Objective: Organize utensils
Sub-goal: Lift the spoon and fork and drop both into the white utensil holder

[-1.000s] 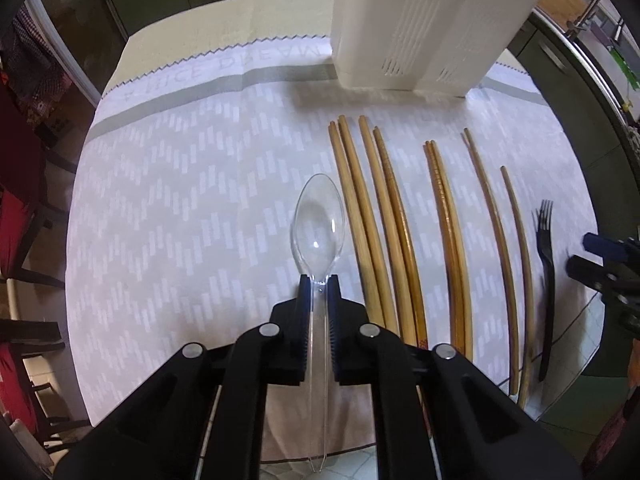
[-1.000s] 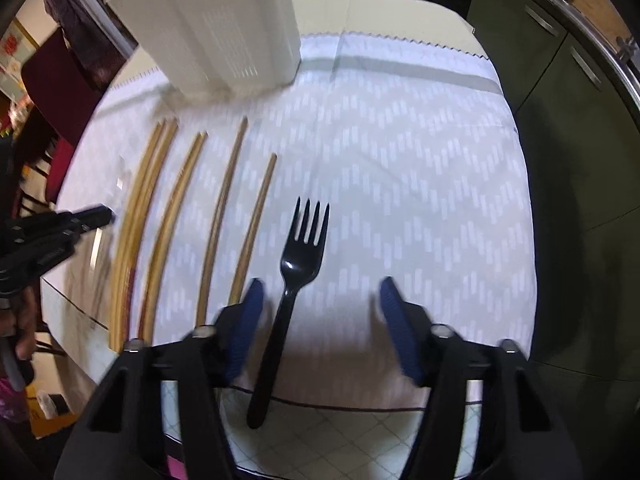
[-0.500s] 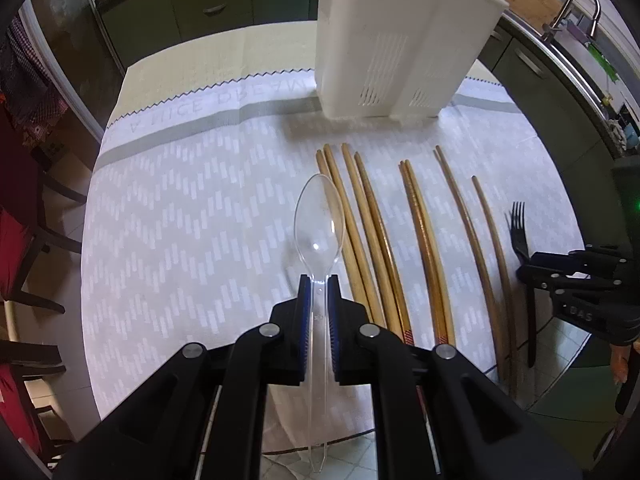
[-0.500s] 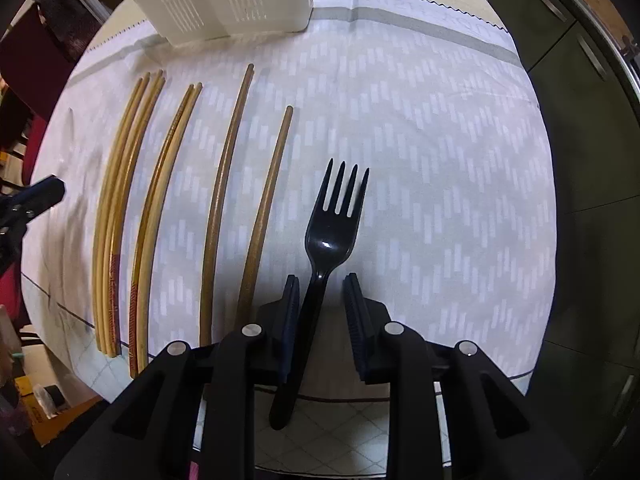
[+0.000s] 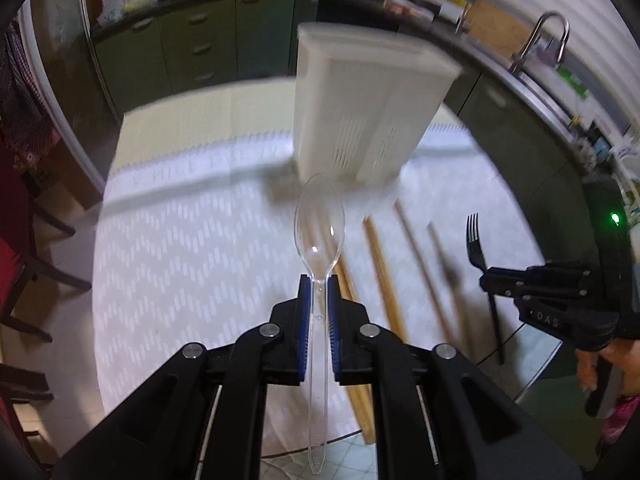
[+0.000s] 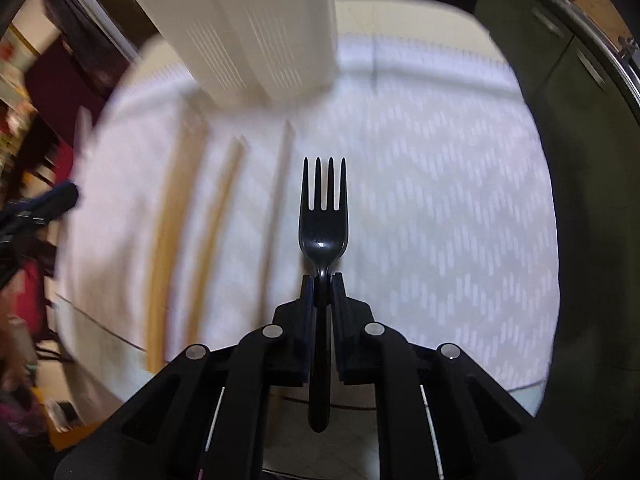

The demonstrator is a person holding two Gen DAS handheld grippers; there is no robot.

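The right gripper [image 6: 320, 280], open around the fork [image 6: 323, 216] a second ago, has clamped and lifted it. The left gripper [image 5: 319, 284] stays closed on the spoon [image 5: 319, 220]; both now rise toward the holder [image 5: 360, 112].

Patterned tablecloth [image 5: 180, 248] covers my table. Green cabinets [image 5: 192, 48] behind it, faucet [image 5: 548, 36] at right, red chair [image 5: 16, 240] at left. Background is motion-blurred.

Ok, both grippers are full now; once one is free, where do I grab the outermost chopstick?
Grip the outermost chopstick near its table-edge end, from above, one finger on each side of the shaft. It lies flat, apart from its neighbours, so fingers fit.
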